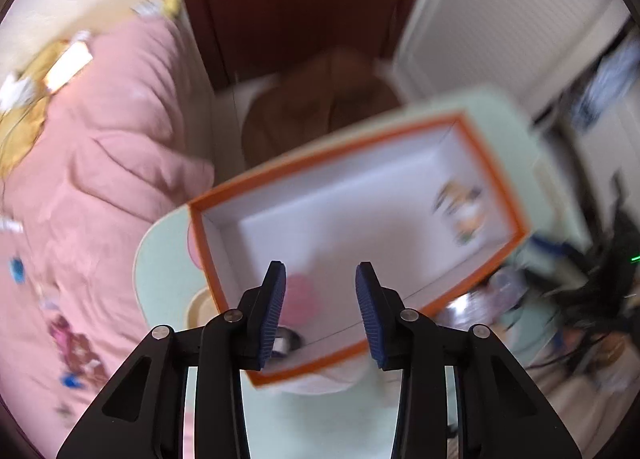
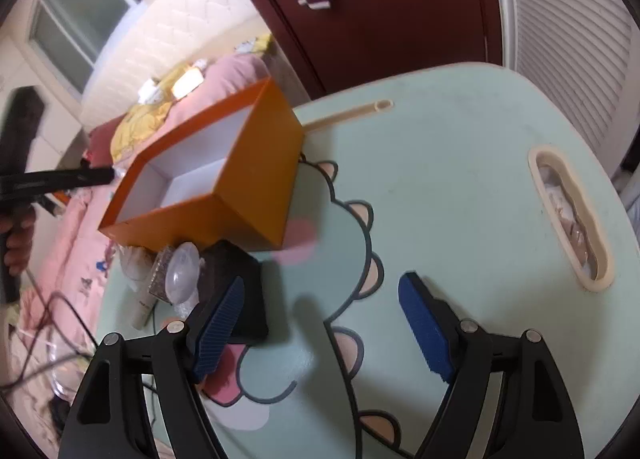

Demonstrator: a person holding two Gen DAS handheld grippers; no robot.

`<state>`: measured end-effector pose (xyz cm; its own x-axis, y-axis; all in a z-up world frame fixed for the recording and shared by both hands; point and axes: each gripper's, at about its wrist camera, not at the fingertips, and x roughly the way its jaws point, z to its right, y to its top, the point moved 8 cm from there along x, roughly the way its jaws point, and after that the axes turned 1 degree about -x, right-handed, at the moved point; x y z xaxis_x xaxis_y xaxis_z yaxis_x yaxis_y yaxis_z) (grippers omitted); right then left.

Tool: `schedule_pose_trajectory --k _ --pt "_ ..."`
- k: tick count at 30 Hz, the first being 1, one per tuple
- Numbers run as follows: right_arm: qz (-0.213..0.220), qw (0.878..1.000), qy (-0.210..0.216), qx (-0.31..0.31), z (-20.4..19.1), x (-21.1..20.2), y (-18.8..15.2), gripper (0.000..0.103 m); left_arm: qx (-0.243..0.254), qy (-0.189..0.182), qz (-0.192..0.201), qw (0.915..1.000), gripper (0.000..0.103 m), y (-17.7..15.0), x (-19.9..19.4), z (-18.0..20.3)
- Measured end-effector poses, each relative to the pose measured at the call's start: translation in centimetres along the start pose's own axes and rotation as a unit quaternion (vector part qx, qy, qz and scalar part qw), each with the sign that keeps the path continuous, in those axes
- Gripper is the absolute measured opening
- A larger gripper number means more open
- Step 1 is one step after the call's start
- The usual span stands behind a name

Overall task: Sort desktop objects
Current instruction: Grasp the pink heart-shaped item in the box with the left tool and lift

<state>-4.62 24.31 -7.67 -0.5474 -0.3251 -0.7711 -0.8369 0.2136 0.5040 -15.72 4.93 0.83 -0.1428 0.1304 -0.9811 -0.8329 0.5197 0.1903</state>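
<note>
Two tools, both spread and pinching nothing: my left tool hangs over the orange box on the tabletop. Beside my right tool, the black block looks light and stiff; I'd pinch its flat sides.

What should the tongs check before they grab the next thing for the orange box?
1. Box open on top: ok.
2. Room left in box: ok; the left wrist view shows only a small colourful thing and maybe a blurred pink one.
3. Right tongs open and holding nothing: ok.
4. Left tongs holding nothing: ok, nothing sits between the pads, which stand apart over the box.
5. Things left to sort: ok; a black block and a clear plastic piece lie beside the box.
6. Right tongs lined up on the black block: not ok, only the left finger overlaps it.
</note>
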Motion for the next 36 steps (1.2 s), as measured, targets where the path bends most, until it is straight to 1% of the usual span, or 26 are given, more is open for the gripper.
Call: schedule_pose_trajectory --k 3,6,8,10,11,12,14,15,16,18,20,21,22,23,26,29,31,33,35,36 --pt "-0.007 1.000 0.011 0.001 0.2 0.0 -0.3 0.078 0.010 0.030 -0.073 0.9968 0.038 -0.2 2.9 -0.4" --pt "-0.009 1.000 0.022 0.009 0.3 -0.3 -0.5 0.077 0.014 0.040 -0.128 0.9909 0.038 -1.1 4.7 0.0" --pt "-0.010 1.000 0.025 0.003 0.2 -0.6 -0.7 0.074 0.023 0.046 -0.141 0.9887 0.036 -1.5 5.3 0.5" --pt "-0.012 1.000 0.024 -0.005 0.0 -0.9 -0.7 0.072 0.026 0.058 -0.144 0.9876 0.034 -1.5 5.7 0.8" --pt "-0.013 1.000 0.025 -0.009 -0.1 -0.9 -0.8 0.068 0.030 0.066 -0.143 0.9871 0.032 -1.5 5.9 1.0" --pt "-0.015 1.000 0.025 -0.012 -0.2 -1.0 -0.8 0.063 0.035 0.073 -0.142 0.9866 0.031 -1.6 6.0 1.1" --pt "-0.021 0.999 0.024 -0.015 -0.2 -1.2 -0.9 0.049 0.044 0.082 -0.139 0.9859 0.029 -1.9 6.0 1.4" --pt "-0.023 0.999 0.023 -0.016 -0.1 -1.3 -0.9 0.045 0.047 0.078 -0.138 0.9863 0.029 -2.0 5.8 1.5" --pt "-0.024 0.999 0.020 -0.017 -0.1 -1.3 -0.9 0.037 0.048 0.073 -0.136 0.9869 0.028 -2.1 5.7 1.6" --pt "-0.026 0.999 0.015 -0.020 -0.1 -1.3 -1.0 0.035 0.032 0.045 -0.127 0.9904 0.026 -2.3 5.1 1.7" --pt "-0.021 0.999 0.017 -0.019 -0.1 -1.5 -0.9 0.035 0.013 0.018 -0.105 0.9942 0.025 -1.8 4.1 1.6" --pt "-0.018 0.999 0.018 -0.019 -0.2 -1.7 -0.8 0.035 0.006 0.012 -0.089 0.9960 0.020 -1.6 3.1 1.4" --pt "-0.017 0.999 0.020 -0.019 -0.3 -1.8 -0.7 0.035 0.002 0.008 -0.071 0.9975 0.004 -1.5 2.0 1.4" --pt "-0.015 0.999 0.021 -0.020 -0.3 -2.0 -0.5 0.035 -0.001 0.004 -0.054 0.9985 0.001 -1.3 0.9 1.3" --pt "-0.012 0.999 0.026 -0.020 -0.6 -2.3 0.0 0.035 -0.003 -0.013 -0.005 0.9999 0.001 -1.2 -2.6 1.8" --pt "-0.011 0.999 0.031 -0.019 -0.9 -2.3 0.5 0.035 0.007 -0.026 0.029 0.9992 0.001 -1.9 -4.8 3.0" --pt "-0.014 0.999 0.037 -0.017 -1.3 -2.1 0.7 0.035 0.012 -0.027 0.041 0.9987 0.001 -2.1 -5.3 3.3" --pt "-0.016 0.999 0.041 -0.018 -1.7 -1.9 0.8 0.035 0.017 -0.024 0.041 0.9987 0.001 -2.5 -5.1 3.3" --pt "-0.019 0.999 0.044 -0.020 -2.0 -1.7 0.7 0.035 0.018 -0.008 0.035 0.9992 0.012 -2.2 -3.7 2.4" --pt "-0.021 0.999 0.047 -0.020 -2.1 -1.6 0.7 0.035 0.019 0.009 0.032 0.9993 0.026 -2.1 -3.2 2.0"
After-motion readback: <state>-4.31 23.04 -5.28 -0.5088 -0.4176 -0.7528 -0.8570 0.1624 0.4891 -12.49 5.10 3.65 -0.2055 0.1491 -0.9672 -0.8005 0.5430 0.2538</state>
